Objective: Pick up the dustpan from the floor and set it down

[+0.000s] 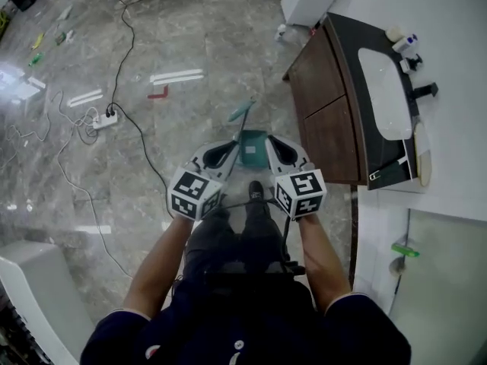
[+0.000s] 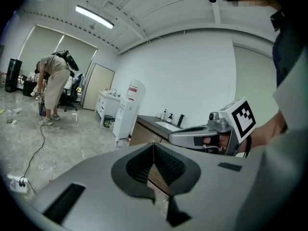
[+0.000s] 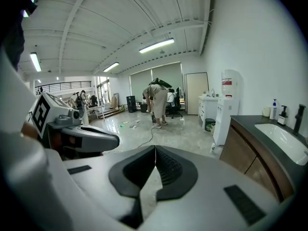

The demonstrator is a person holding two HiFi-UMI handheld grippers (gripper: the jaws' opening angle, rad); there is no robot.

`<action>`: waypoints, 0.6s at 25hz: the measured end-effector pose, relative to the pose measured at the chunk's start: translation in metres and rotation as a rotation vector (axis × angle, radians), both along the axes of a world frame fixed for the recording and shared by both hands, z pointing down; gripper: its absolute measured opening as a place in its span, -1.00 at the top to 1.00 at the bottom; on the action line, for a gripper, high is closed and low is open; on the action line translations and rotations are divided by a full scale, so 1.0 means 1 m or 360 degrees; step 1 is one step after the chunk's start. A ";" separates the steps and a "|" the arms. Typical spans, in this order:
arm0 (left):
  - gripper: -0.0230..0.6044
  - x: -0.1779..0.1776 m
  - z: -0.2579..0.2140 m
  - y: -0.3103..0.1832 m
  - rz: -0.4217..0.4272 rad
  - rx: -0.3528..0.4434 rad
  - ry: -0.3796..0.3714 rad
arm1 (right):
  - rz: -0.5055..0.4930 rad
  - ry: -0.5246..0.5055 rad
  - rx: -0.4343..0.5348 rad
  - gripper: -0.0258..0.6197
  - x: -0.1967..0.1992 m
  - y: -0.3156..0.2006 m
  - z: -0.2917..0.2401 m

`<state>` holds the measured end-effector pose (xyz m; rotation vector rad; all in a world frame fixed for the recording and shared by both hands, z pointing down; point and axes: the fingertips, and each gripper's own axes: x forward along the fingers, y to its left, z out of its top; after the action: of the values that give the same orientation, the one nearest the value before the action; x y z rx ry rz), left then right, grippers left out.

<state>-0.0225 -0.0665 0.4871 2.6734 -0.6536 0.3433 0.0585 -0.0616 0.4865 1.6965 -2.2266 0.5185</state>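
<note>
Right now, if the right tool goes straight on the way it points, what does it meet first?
Probably the bare floor ahead, left of the brown cabinet. The right tool seems to pass right of the dustpan, though depth is unclear.

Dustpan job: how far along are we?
Done: nothing; the dustpan lies on the floor, untouched. In hand: nothing; left gripper and right gripper are both shut and empty, flanking it in the head view. Left: open a gripper, grasp, lift, set it down.
</note>
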 end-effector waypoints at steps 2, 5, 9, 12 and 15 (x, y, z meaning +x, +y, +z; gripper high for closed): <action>0.88 0.008 0.007 -0.006 -0.0032 -0.0012 -0.0029 | -0.0039 -0.0013 -0.0021 0.90 0.007 -0.008 0.014; 0.88 0.022 0.021 -0.018 -0.0096 -0.0019 -0.0074 | -0.0108 -0.0021 -0.0058 0.90 0.021 -0.024 0.038; 0.88 0.037 0.048 -0.038 -0.0187 -0.0060 -0.0134 | -0.0218 -0.0037 -0.0160 0.90 0.032 -0.049 0.082; 0.88 0.045 0.077 -0.050 -0.0237 -0.0092 -0.0187 | -0.0243 -0.0029 -0.0213 0.90 0.040 -0.068 0.121; 0.88 0.048 0.098 -0.061 -0.0318 -0.0148 -0.0229 | -0.0259 -0.0025 -0.0264 0.88 0.046 -0.089 0.159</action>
<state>0.0251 -0.1277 0.5853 2.4855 -0.9167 0.5003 0.1048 -0.1508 0.6452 1.4212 -2.2396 0.6576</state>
